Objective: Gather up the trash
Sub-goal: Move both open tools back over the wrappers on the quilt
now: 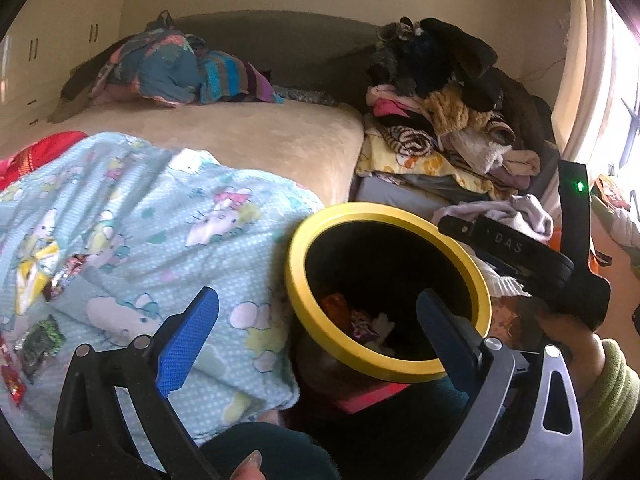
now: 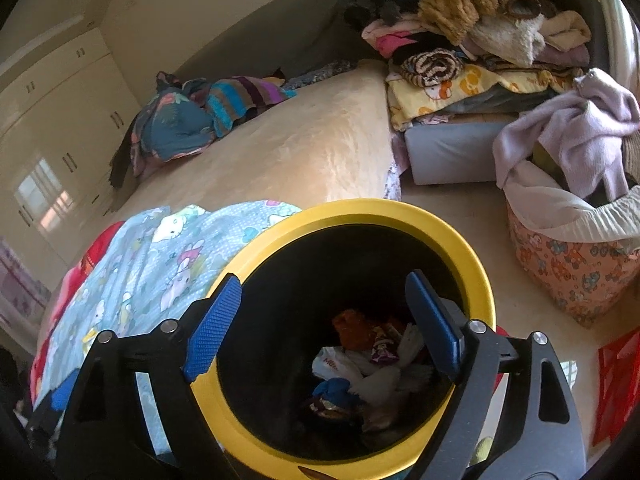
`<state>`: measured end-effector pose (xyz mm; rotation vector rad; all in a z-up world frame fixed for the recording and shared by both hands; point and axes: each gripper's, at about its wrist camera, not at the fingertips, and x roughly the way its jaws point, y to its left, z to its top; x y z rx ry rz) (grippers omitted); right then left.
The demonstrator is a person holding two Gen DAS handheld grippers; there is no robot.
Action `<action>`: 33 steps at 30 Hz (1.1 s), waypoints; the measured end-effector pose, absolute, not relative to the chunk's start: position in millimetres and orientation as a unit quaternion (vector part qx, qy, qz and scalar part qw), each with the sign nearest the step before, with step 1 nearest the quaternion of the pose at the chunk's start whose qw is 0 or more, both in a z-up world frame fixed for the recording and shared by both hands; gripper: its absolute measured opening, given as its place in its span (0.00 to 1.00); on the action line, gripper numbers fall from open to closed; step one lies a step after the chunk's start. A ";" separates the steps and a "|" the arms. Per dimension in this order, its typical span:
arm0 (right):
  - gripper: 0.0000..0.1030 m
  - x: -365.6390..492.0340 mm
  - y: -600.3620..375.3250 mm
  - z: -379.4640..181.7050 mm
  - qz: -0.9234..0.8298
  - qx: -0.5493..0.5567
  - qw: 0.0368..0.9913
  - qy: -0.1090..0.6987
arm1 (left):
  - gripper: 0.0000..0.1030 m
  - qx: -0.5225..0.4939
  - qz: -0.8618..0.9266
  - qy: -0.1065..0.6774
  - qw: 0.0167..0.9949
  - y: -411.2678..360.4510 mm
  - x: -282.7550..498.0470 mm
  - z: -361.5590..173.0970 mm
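A black bin with a yellow rim [image 2: 460, 248] stands beside the bed; it also shows in the left wrist view [image 1: 304, 240]. Several wrappers and crumpled papers [image 2: 372, 364] lie at its bottom. My right gripper [image 2: 320, 320] is open and empty, hovering right over the bin mouth. My left gripper [image 1: 316, 324] is open and empty, over the edge of the bed and the bin's near rim. Loose wrappers [image 1: 32, 276] lie on the light-blue cartoon blanket [image 1: 160, 216] at the left, with more wrappers [image 1: 36, 340] below them. The right gripper's body [image 1: 520, 256] shows past the bin.
The beige bed [image 1: 240, 136] carries a pile of colourful clothes [image 1: 172, 68] at the back. A tall heap of folded laundry [image 2: 472, 40] sits beyond the bin. A patterned fabric basket [image 2: 568, 264] with lilac cloth stands on the floor at right. A red crate [image 2: 620, 380] sits near it.
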<state>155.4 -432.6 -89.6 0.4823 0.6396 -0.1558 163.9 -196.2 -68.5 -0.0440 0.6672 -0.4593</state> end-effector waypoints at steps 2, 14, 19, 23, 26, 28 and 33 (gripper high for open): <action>0.74 155.6 -426.6 -87.5 -0.069 0.228 0.920 0.311 | 0.94 -0.022 -0.216 0.319 0.923 -191.4 162.5 -64.9; 0.74 153.9 -388.9 -73.4 -0.017 0.192 0.933 0.305 | 0.94 -0.033 -0.157 0.286 0.945 -145.8 156.7 -47.0; 0.74 152.0 -367.2 -67.3 0.011 0.175 0.937 0.301 | 0.94 -0.043 -0.132 0.276 0.951 -123.5 157.2 -39.4; 0.74 151.2 -346.5 -63.5 0.036 0.159 0.940 0.301 | 0.94 -0.049 -0.108 0.273 0.955 -101.3 156.3 -35.6; 0.74 151.1 -326.3 -60.9 0.058 0.147 0.940 0.303 | 0.94 -0.052 -0.089 0.270 0.957 -84.8 155.1 -34.2; 0.75 151.2 -311.9 -58.9 0.074 0.137 0.939 0.305 | 0.94 -0.055 -0.076 0.267 0.959 -72.2 154.1 -33.9; 0.76 151.4 -274.4 -54.3 0.113 0.113 0.936 0.313 | 0.94 -0.058 -0.038 0.262 0.963 -36.2 154.9 -31.8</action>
